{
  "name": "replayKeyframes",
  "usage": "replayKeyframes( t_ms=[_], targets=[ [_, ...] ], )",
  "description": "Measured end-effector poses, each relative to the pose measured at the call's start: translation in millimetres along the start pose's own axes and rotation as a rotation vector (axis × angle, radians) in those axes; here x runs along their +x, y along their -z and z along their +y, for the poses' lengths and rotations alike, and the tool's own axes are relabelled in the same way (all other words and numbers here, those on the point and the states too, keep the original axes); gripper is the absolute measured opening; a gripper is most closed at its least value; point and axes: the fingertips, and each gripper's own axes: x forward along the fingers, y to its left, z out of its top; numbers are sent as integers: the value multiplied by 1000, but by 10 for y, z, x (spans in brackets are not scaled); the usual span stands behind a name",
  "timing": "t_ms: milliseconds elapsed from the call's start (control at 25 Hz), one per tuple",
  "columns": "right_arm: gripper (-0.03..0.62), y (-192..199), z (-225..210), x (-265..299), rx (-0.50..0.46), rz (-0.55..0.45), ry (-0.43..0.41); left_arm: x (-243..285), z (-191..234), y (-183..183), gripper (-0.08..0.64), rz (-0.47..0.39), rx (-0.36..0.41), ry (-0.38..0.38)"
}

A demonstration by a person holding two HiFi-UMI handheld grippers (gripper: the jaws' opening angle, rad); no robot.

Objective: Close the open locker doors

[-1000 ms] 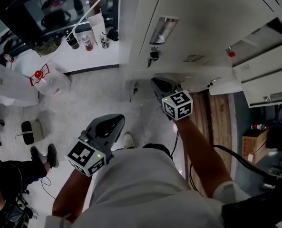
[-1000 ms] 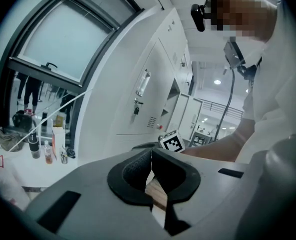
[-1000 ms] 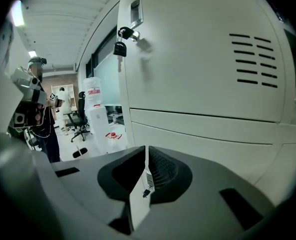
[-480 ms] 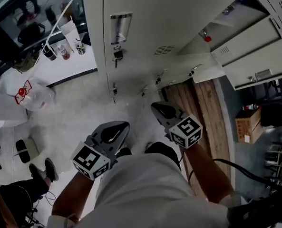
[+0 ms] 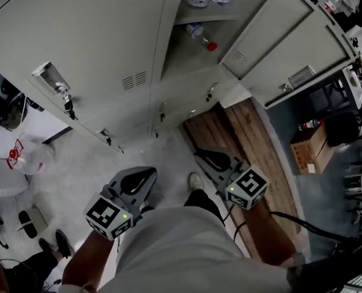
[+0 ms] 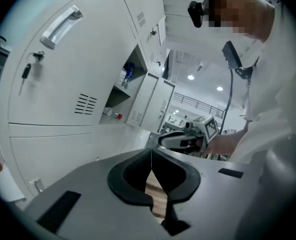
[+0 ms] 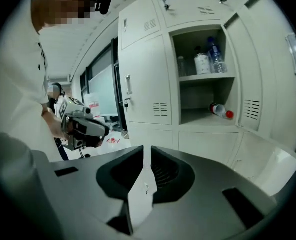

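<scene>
Locker door, open, well ahead of right gripper

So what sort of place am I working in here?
Probably a locker area in a workplace or lab: a bank of grey metal lockers, one open door, and bottles stored on the shelves inside.

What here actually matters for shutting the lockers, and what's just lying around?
For the job: open locker door, open locker, left gripper, right gripper, both shut and empty.
Lying about: red-capped bottle, water bottles on the shelf above, white bag, cardboard box.
</scene>
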Motion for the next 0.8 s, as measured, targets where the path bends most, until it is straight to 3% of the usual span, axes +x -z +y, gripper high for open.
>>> replayKeyframes(
  t_ms=[360,480,800],
  targets=[
    [28,-149,-1378,-1267,-67,-147,-13,1592,-673,-503,12,-35,66,-39],
    [112,-197,-1780,-1602,-93,-186,-17,2044,-883,-645,12,-52,92,-47],
    [112,-430,-2621,-2296,-113,-272,-12,2664,-1302,-829,12,-79,85,-79]
  ],
)
